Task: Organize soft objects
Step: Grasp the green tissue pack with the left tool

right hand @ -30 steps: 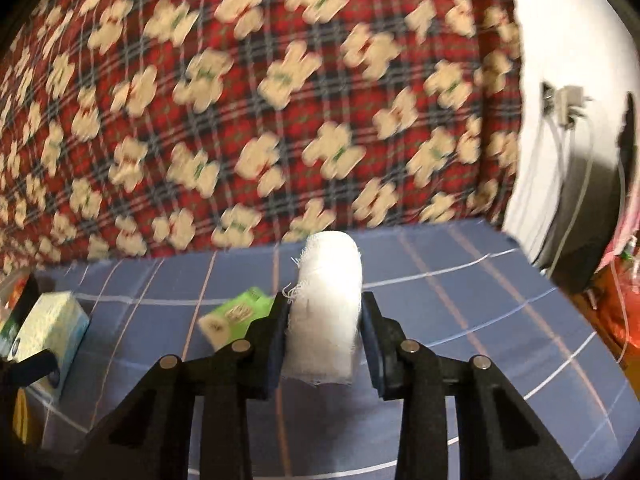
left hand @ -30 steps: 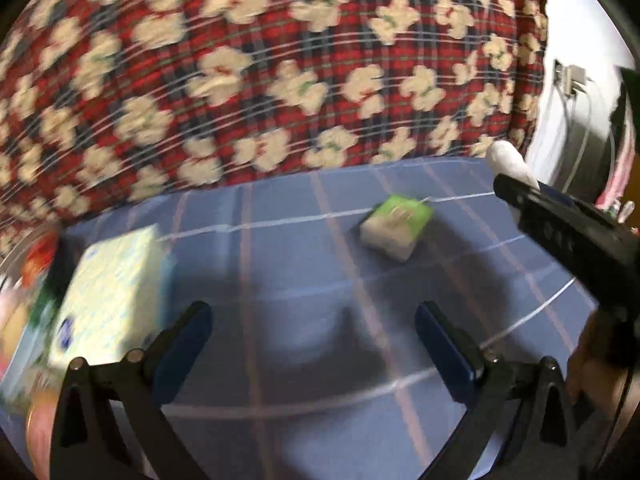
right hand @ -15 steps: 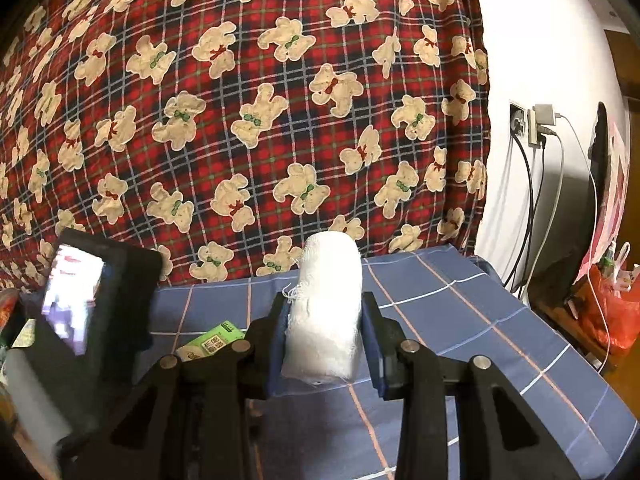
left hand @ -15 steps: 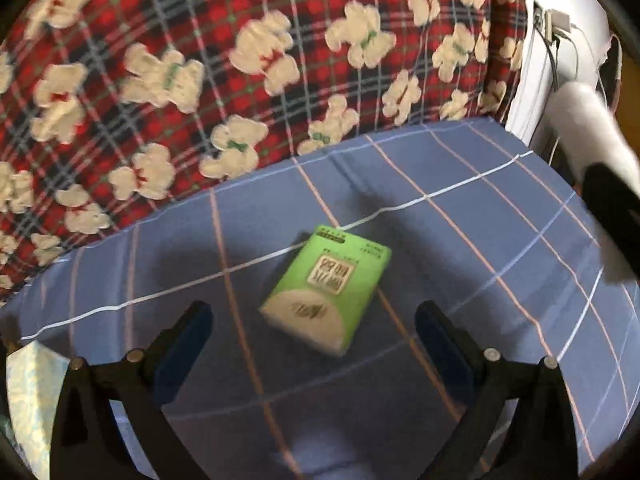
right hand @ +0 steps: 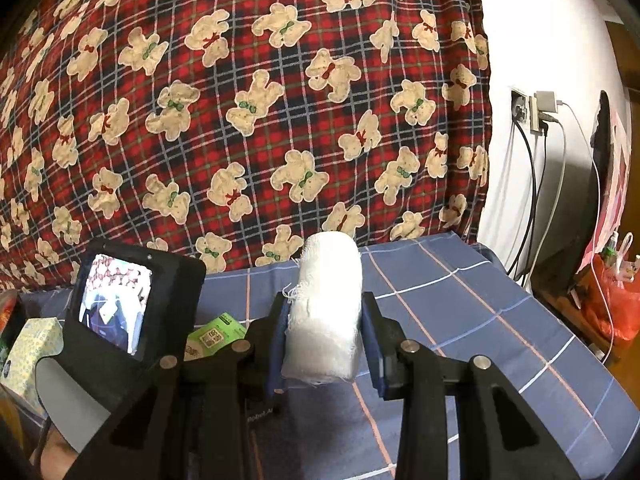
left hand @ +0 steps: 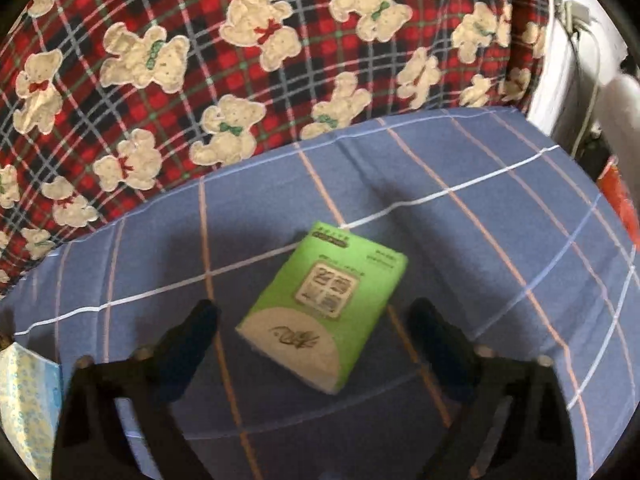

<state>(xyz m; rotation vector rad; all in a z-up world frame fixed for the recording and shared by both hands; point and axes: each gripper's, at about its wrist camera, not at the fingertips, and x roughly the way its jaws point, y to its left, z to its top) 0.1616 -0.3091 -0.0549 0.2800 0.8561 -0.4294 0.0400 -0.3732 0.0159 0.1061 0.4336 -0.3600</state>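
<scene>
A green tissue pack (left hand: 324, 304) lies flat on the blue checked sheet (left hand: 480, 220). My left gripper (left hand: 314, 312) hangs over it, pointing steeply down. Its jaws are closing with the pack between them, and a gap shows on each side between pad and pack. In the right wrist view the pack (right hand: 216, 332) peeks out behind the left gripper's body and screen (right hand: 120, 304). My right gripper (right hand: 324, 320) is shut on a white gauze roll (right hand: 328, 304), held upright above the sheet.
A red plaid blanket with bears (left hand: 280, 60) rises behind the sheet. A pale patterned tissue box (right hand: 32, 348) sits at the far left, its corner (left hand: 24, 400) also in the left wrist view. On the right are a wall socket with cables (right hand: 536, 116) and a red bag (right hand: 612, 304).
My left gripper swung from the tissue box side over to the green pack and came down; the pack now lies between its fingers, which have drawn closer. The right gripper keeps the roll.
</scene>
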